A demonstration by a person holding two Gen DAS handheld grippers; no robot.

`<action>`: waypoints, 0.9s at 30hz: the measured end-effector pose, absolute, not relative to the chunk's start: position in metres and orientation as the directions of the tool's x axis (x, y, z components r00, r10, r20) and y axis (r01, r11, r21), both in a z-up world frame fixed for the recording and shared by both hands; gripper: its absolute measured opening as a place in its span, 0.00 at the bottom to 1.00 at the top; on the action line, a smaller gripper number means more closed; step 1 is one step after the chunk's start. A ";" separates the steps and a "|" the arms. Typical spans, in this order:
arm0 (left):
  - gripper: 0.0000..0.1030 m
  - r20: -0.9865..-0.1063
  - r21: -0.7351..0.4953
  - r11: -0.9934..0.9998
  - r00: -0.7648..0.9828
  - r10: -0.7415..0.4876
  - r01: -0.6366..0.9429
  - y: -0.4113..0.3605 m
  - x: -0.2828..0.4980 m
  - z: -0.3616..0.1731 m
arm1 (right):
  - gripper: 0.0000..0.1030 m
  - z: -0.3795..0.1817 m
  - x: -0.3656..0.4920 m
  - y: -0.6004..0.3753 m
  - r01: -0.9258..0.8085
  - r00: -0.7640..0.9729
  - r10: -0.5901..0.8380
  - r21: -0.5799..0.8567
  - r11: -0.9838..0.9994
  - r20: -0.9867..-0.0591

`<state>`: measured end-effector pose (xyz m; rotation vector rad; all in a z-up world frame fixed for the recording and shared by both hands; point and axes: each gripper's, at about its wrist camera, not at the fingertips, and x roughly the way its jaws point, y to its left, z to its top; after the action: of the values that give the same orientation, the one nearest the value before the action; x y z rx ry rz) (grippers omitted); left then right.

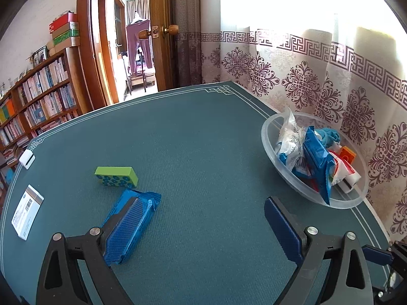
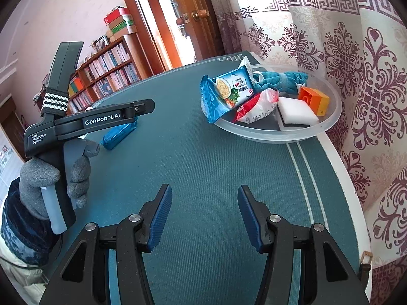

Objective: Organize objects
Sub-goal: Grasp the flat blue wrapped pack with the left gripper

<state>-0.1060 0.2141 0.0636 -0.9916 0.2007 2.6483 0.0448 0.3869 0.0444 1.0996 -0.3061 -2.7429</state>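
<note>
On the teal desk [image 1: 203, 152], a blue snack packet [image 1: 132, 218] lies at seven o'clock, partly behind the left hand-held gripper [image 1: 201, 226], whose jaws gape wide and empty. At two o'clock a clear bowl [image 1: 269, 137] holds sorted items. The right hand-held gripper [image 2: 203, 211] stands narrower, gripping nothing.

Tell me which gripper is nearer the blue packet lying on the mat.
Left. The left gripper is open with one finger right over the blue packet. The right gripper, open and empty, sits farther back, nearer the clear bowl.
</note>
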 end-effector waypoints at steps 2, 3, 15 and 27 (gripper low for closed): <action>0.96 -0.662 0.028 -0.947 -0.716 0.223 -0.321 0.208 -0.107 0.062 | 0.54 0.043 0.044 0.385 0.085 -0.709 -0.235 0.250 -0.964 -0.665; 0.96 -0.663 0.032 -0.948 -0.717 0.216 -0.316 0.205 -0.108 0.061 | 0.54 0.042 0.044 0.384 0.087 -0.706 -0.237 0.250 -0.964 -0.667; 0.96 -0.675 0.030 -0.977 -0.725 0.136 -0.211 0.159 -0.123 0.051 | 0.54 0.037 0.043 0.371 0.101 -0.687 -0.248 0.248 -0.963 -0.683; 0.96 -0.713 0.015 -0.986 -0.693 0.105 -0.165 0.130 -0.139 0.032 | 0.54 0.032 0.039 0.357 0.116 -0.667 -0.260 0.248 -0.962 -0.698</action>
<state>-0.1390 0.1300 0.0323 -1.1562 0.1162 2.7603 0.0392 0.3567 0.0324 1.1642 -0.2700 -2.6800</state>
